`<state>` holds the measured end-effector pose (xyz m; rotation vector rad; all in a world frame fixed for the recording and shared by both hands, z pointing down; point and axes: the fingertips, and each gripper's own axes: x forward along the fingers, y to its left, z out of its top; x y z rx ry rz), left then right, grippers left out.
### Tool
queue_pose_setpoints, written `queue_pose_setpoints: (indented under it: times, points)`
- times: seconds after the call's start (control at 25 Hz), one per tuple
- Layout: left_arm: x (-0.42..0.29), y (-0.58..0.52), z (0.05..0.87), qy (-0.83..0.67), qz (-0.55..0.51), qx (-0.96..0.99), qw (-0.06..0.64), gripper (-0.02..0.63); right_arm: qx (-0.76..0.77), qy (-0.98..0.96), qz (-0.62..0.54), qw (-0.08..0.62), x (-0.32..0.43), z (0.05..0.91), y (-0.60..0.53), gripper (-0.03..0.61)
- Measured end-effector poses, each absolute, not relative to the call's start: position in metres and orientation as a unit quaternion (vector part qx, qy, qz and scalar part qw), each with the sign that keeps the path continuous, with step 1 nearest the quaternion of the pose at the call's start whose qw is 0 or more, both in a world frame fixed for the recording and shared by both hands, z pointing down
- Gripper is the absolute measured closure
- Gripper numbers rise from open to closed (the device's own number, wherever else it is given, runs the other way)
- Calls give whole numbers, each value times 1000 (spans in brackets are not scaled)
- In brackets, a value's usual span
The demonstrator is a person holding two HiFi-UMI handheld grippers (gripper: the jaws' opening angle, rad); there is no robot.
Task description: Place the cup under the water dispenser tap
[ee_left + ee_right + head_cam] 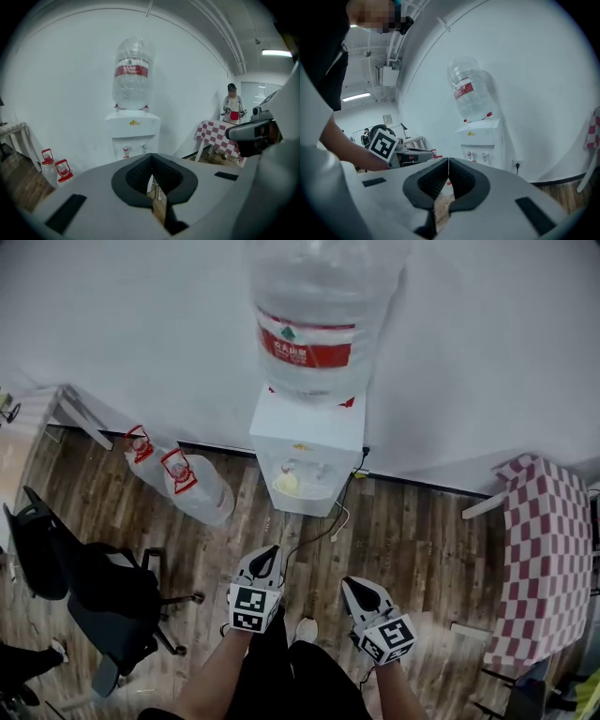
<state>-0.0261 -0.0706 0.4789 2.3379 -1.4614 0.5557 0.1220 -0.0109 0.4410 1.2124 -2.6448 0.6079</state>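
Observation:
The white water dispenser (308, 457) stands against the wall with a large clear bottle (317, 310) on top. In its tap recess sits a small pale yellow thing (286, 483) that looks like a cup. My left gripper (267, 557) and right gripper (354, 589) hang side by side over the wooden floor, well short of the dispenser, both shut and empty. In the left gripper view the shut jaws (151, 157) point at the dispenser (133, 127) and hide the space below its taps (125, 151). The right gripper view shows shut jaws (448, 162) and the dispenser (482, 138) farther off.
Two empty water bottles (180, 479) lie on the floor left of the dispenser. A black office chair (94, 594) stands at the left. A red-and-white checkered table (546, 559) is at the right. A cord (328, 527) runs across the floor. A person (233, 106) stands beyond that table.

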Motion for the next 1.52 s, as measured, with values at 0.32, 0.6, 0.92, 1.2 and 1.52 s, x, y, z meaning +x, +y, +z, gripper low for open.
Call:
queue_pose_setpoints:
  times: [0.32,0.6,0.92,1.2,1.52]
  points:
    - [-26,0,430,-510,191,823,161,600,403,-891,196,80,143,406,38,557]
    - [-50,29,394,-523,183,821,139,600,414,-889,184,70,149,381,56,557]
    - [-54,43,339,-489,150,852,106,600,440,-882,160,53,144,345,67,557]
    - [-69,54,316,-443,138,879,108,600,480,-861,164,31,130,323,83,557]
    - [-95,61,303,-439,131,884,93,600,488,-860,147,15,111,298,92,557]
